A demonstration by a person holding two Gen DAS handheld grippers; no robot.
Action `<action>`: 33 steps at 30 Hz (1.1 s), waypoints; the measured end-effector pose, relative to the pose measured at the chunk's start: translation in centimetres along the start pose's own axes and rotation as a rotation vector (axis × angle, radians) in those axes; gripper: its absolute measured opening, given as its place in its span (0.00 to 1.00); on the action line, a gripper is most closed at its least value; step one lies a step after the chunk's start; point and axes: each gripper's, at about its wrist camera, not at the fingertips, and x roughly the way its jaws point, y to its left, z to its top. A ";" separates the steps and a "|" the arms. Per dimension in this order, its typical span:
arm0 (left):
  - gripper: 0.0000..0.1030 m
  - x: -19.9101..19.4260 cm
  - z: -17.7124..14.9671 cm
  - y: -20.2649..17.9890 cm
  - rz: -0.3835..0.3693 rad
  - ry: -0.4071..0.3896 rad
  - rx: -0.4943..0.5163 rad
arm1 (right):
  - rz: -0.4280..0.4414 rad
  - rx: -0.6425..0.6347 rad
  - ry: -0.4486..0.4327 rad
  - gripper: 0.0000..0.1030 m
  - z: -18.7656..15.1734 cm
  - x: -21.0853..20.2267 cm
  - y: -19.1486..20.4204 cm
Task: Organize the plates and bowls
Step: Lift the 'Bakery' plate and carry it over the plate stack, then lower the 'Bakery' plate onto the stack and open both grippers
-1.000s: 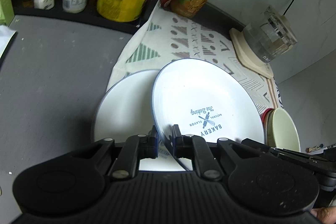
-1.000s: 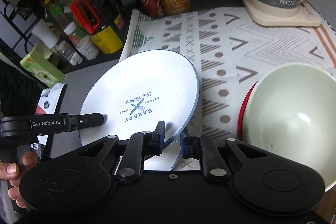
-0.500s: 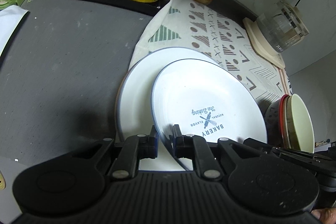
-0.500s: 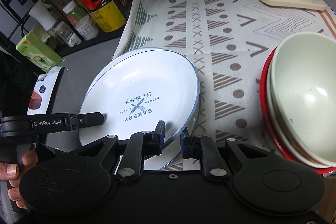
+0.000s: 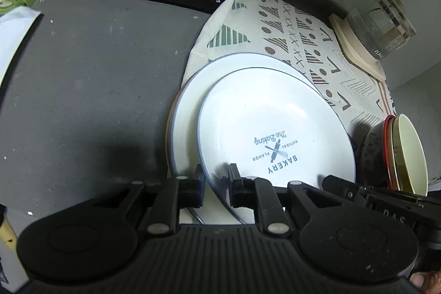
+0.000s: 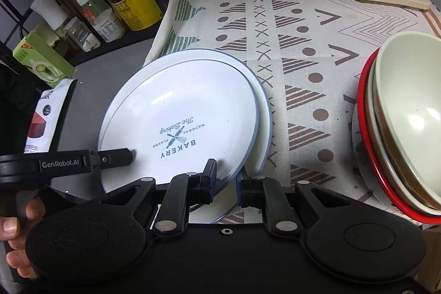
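Both claws pinch the plate (image 6: 176, 112) (printed "BAKERY, NATURAL FLAVOR").

Dim indoor light on both of your views. Soft glare on the white plate (image 5: 275, 128) and inside the cream bowl (image 6: 413, 112). Dark shadow pools on the grey counter (image 5: 96, 101) left of the plate. Strong fisheye bending at the edges; kettle (image 5: 380, 26) slightly blurred.

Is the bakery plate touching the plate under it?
Cannot tell. In both views the bakery plate, pinched at its rim by the left claw and right claw, overlaps the lower plate, hiding any gap.
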 end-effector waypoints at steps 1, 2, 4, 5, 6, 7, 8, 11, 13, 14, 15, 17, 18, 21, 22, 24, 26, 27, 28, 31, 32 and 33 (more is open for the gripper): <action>0.13 -0.1 0.1 0.0 0.003 -0.002 0.001 | -0.005 0.004 -0.004 0.14 0.1 0.1 0.0; 0.13 -0.2 0.2 0.1 0.003 -0.002 -0.002 | -0.006 0.014 -0.004 0.14 0.1 0.2 -0.1; 0.13 -0.6 0.3 0.3 0.002 -0.004 -0.013 | -0.011 0.024 -0.005 0.14 0.3 0.4 -0.2; 0.13 -0.8 0.5 0.5 0.003 -0.009 -0.016 | -0.014 0.023 -0.004 0.14 0.4 0.5 -0.2; 0.13 -1.1 0.5 0.6 0.004 -0.015 -0.020 | -0.017 0.023 -0.003 0.14 0.5 0.6 -0.2; 0.13 -1.4 0.6 0.7 0.010 -0.028 -0.021 | -0.017 0.024 -0.001 0.14 0.5 0.7 -0.2; 0.13 -1.8 0.7 0.8 0.017 -0.041 -0.018 | -0.017 0.027 0.001 0.14 0.5 0.9 -0.2; 0.14 -2.4 1.0 1.2 0.030 -0.064 -0.024 | -0.018 0.029 0.006 0.15 0.5 1.1 0.0; 0.14 -2.3 1.2 1.4 0.053 -0.070 -0.021 | -0.012 0.044 0.015 0.15 0.5 1.4 0.0; 0.14 -2.1 1.2 1.6 0.063 -0.067 -0.023 | -0.015 0.048 0.017 0.15 0.5 1.5 0.0; 0.14 -1.9 1.2 1.8 0.066 -0.060 -0.029 | -0.021 0.051 0.019 0.15 0.6 1.5 0.0; 0.15 -1.6 1.1 2.0 0.059 -0.055 -0.034 | -0.024 0.068 0.024 0.15 0.7 1.5 -0.1; 0.15 -1.5 1.1 2.0 0.057 -0.054 -0.033 | -0.026 0.074 0.027 0.15 0.7 1.4 -0.1; 0.15 -1.2 1.0 1.9 0.062 -0.050 -0.022 | -0.030 0.075 0.038 0.19 0.8 0.9 0.1; 0.15 -1.2 1.0 1.8 0.064 -0.048 -0.020 | -0.032 0.075 0.036 0.21 0.8 0.6 0.1; 0.15 -1.0 1.0 1.7 0.068 -0.046 -0.016 | -0.040 0.067 0.023 0.33 0.9 -0.3 0.3; 0.15 -0.8 1.1 1.6 0.073 -0.043 -0.009 | -0.051 0.054 0.003 0.46 1.0 -1.1 0.4; 0.15 -0.8 1.1 1.5 0.077 -0.042 -0.006 | -0.069 0.050 -0.001 0.57 0.9 -1.4 0.4; 0.15 -0.8 1.1 1.5 0.080 -0.041 -0.005 | -0.095 0.045 -0.002 0.60 0.8 -1.5 0.3; 0.15 -0.8 1.2 1.4 0.086 -0.041 0.002 | -0.104 0.059 0.011 0.60 0.4 -1.2 -0.5; 0.16 -0.8 1.2 1.4 0.086 -0.040 0.003 | -0.100 0.078 0.021 0.60 0.3 -0.8 -0.8; 0.16 -0.7 1.2 1.4 0.086 -0.040 0.001 | -0.096 0.097 0.029 0.60 0.1 -0.5 -1.2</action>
